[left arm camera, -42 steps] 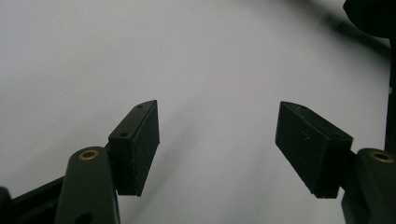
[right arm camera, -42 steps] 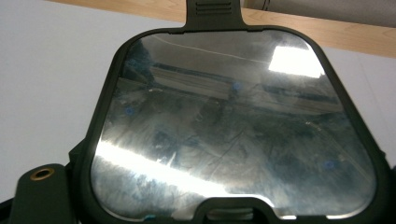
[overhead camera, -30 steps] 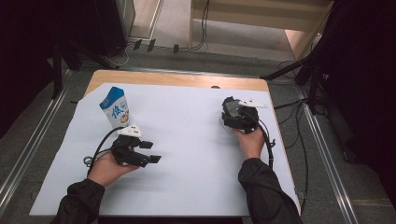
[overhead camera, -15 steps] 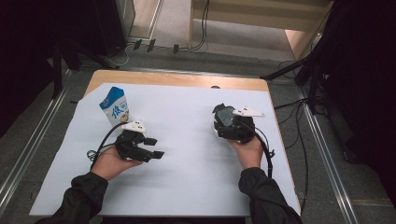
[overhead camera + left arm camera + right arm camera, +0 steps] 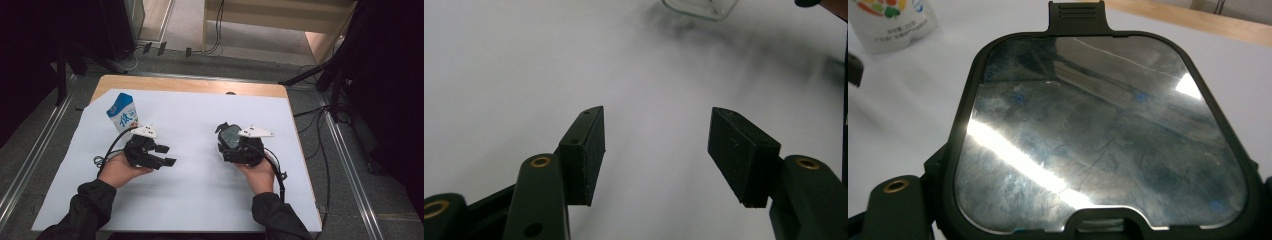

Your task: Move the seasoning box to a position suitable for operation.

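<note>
Right claw [image 5: 226, 136]: right of centre in the high view, clamped on a dark-framed lid [image 5: 1098, 130] with a shiny clear pane; in the right gripper view the lid covers most of the frame, one tab at its top edge, another at the bottom.
Left claw [image 5: 658, 150]: lower left of centre in the high view [image 5: 166, 155], pointing right; jaws apart with nothing between them, and they have just been closing.
Carton [image 5: 122, 112]: blue and white, upright at the upper left of the white sheet, just behind the left claw; its base shows at the upper left corner of the right gripper view [image 5: 890, 22].
Glass box [image 5: 699, 6]: a clear edge at the top of the left gripper view, well ahead of the open jaws, nothing between.
Worktop [image 5: 200, 86]: wooden strip bare along the far edge, the rest under the white sheet [image 5: 195, 200].
Around: cables [image 5: 320, 150] on the floor at right.
In the way: nothing lies between the two claws.
</note>
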Action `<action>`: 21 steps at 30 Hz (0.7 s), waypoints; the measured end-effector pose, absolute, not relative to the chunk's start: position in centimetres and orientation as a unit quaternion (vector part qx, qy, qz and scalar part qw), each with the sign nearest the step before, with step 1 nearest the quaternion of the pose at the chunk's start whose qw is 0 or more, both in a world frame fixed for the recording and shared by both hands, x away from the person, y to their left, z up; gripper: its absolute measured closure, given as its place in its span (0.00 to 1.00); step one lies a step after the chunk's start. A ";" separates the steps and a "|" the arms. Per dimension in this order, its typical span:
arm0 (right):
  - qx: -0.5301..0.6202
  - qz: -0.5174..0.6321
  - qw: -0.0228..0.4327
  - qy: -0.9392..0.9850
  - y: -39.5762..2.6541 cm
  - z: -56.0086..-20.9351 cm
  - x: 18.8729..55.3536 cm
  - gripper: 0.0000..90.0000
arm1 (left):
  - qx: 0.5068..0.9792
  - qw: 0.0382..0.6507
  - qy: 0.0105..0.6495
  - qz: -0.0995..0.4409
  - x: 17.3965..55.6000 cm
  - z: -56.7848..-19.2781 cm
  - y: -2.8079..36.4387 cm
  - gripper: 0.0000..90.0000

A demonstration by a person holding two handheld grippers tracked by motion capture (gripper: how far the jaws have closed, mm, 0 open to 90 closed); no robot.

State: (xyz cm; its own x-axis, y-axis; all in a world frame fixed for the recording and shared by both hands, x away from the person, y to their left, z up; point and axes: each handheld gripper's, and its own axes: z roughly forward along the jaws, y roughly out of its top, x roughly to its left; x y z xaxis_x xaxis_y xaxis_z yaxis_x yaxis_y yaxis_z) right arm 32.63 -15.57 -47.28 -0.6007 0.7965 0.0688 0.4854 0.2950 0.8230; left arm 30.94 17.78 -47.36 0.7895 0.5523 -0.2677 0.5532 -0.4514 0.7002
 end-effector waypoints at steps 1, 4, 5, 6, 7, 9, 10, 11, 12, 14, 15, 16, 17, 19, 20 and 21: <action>0.405 0.429 0.180 0.787 -15.3 -47.4 32.5 0.18 | 0.850 0.413 0.326 -0.001 31.0 -47.4 17.8 0.47; 0.393 0.426 0.170 0.797 -14.3 -47.7 32.0 0.18 | 0.850 0.414 0.325 -0.002 31.0 -47.3 17.8 0.47; 0.384 0.426 0.164 0.802 -13.6 -48.0 31.7 0.18 | 0.851 0.416 0.322 -0.002 30.9 -47.4 17.8 0.47; 0.384 0.426 0.164 0.802 -13.6 -48.0 31.7 0.18 | 0.851 0.416 0.322 -0.002 30.9 -47.4 17.8 0.47; 0.380 0.426 0.160 0.805 -13.2 -48.1 31.7 0.18 | 0.851 0.415 0.322 -0.001 30.9 -47.4 17.9 0.47; 0.371 0.423 0.152 0.812 -12.3 -48.5 31.5 0.18 | 0.851 0.414 0.323 -0.003 30.9 -47.4 17.9 0.47; 0.368 0.423 0.148 0.815 -12.0 -48.7 31.5 0.18 | 0.851 0.415 0.323 -0.002 30.9 -47.4 18.0 0.47; 0.360 0.422 0.143 0.820 -11.3 -49.0 31.4 0.18 | 0.852 0.412 0.324 0.001 30.8 -47.3 18.1 0.46; 0.360 0.422 0.143 0.820 -11.3 -49.0 31.4 0.18 | 0.852 0.412 0.324 0.001 30.8 -47.3 18.1 0.46; 0.353 0.419 0.140 0.825 -10.6 -49.2 31.3 0.18 | 0.852 0.412 0.322 0.002 30.6 -47.4 18.2 0.46; 0.349 0.420 0.140 0.826 -10.3 -49.3 31.2 0.18 | 0.853 0.412 0.321 0.002 30.5 -47.4 18.2 0.46; 0.345 0.419 0.139 0.828 -10.1 -49.3 31.2 0.18 | 0.854 0.411 0.320 0.002 30.5 -47.3 18.3 0.46; 0.343 0.419 0.135 0.830 -9.8 -49.3 31.2 0.18 | 0.851 0.412 0.325 0.005 30.4 -47.4 18.4 0.45; 0.334 0.419 0.133 0.834 -9.2 -49.5 31.2 0.18 | 0.852 0.412 0.324 0.005 30.3 -47.4 18.5 0.45; 0.332 0.419 0.133 0.834 -9.0 -49.5 31.2 0.18 | 0.851 0.413 0.325 0.003 30.2 -47.4 18.6 0.45; 0.329 0.420 0.130 0.836 -8.7 -49.6 31.2 0.18 | 0.847 0.418 0.328 -0.002 30.2 -47.3 18.8 0.45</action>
State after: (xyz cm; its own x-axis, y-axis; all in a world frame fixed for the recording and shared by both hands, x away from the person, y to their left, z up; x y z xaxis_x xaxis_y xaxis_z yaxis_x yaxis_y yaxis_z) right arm 31.20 -8.69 -49.58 -0.7504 0.6583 0.0589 0.4406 0.4319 0.7870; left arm 30.15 18.80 -47.34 0.7852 0.5539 -0.2768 0.5566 -0.4353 0.7076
